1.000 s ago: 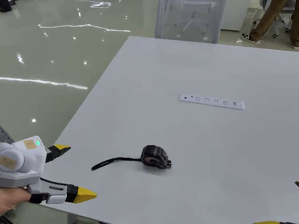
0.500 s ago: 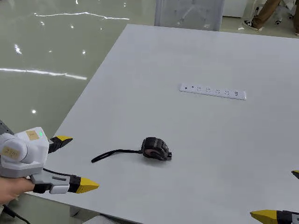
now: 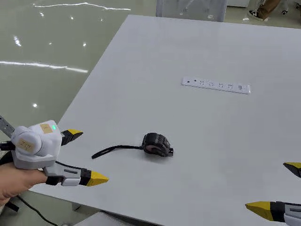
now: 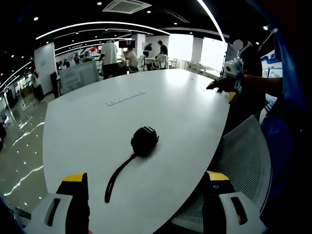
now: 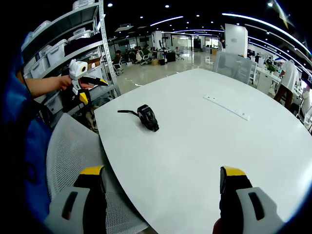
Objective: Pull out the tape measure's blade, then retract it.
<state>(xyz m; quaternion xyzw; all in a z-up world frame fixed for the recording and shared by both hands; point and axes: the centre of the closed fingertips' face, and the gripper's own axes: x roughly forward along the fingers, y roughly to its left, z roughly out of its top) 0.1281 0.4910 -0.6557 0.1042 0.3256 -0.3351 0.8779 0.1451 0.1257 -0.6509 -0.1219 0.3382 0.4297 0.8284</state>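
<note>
Tape measure (image 3: 157, 144) lies lower centre in your head view, strap (image 3: 115, 150) trailing left, near the table's (image 3: 197, 42) front edge. Left gripper view: centred; your left gripper (image 4: 145, 176) has jaws apart. Right gripper view: upper left; right gripper (image 5: 163, 171) likewise spread.

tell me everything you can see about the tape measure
The tape measure is a small, rounded black case, seemingly plastic, lying on the white table near the person's edge. No blade is drawn out. A thin black strap trails from one end across the tabletop. Only the table touches it.
</note>
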